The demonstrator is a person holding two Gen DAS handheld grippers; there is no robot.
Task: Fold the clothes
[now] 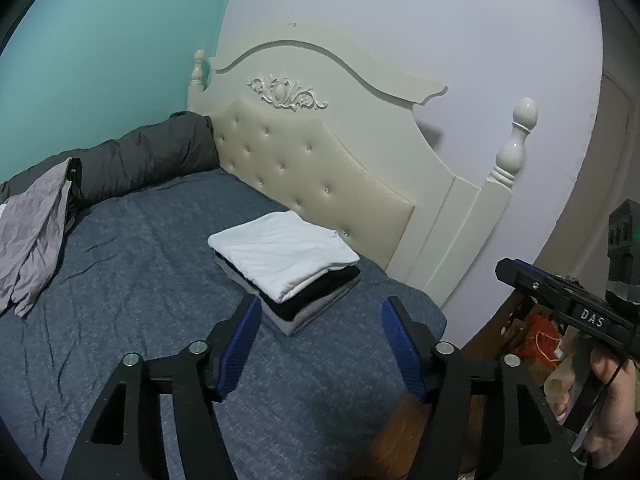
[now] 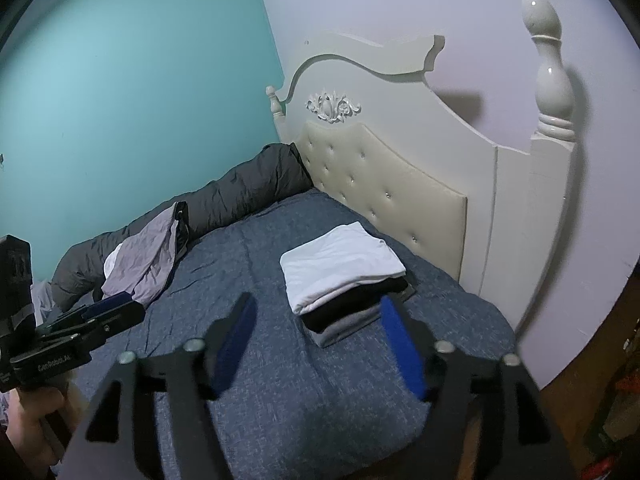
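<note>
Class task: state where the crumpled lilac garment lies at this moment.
In both wrist views the crumpled lilac garment lies unfolded at the bed's far left, draped against the dark grey duvet roll along the teal wall, well apart from the folded stack.

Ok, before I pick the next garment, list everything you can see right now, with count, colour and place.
Folded white garment: one, white, top of the stack near the headboard.
Folded black garment: one, black, under the white one.
Folded grey garment: one, grey, bottom of the stack.
Crumpled lilac garment: one, pale lilac, unfolded, far side of the bed.
Dark grey puffy duvet: one, rolled along the teal wall.
Blue quilted bedspread: one, covering the bed.
Cream tufted headboard: one, against the pale wall.
Left gripper: blue-padded fingers open, empty.
Right gripper: blue-padded fingers open, empty.
</note>
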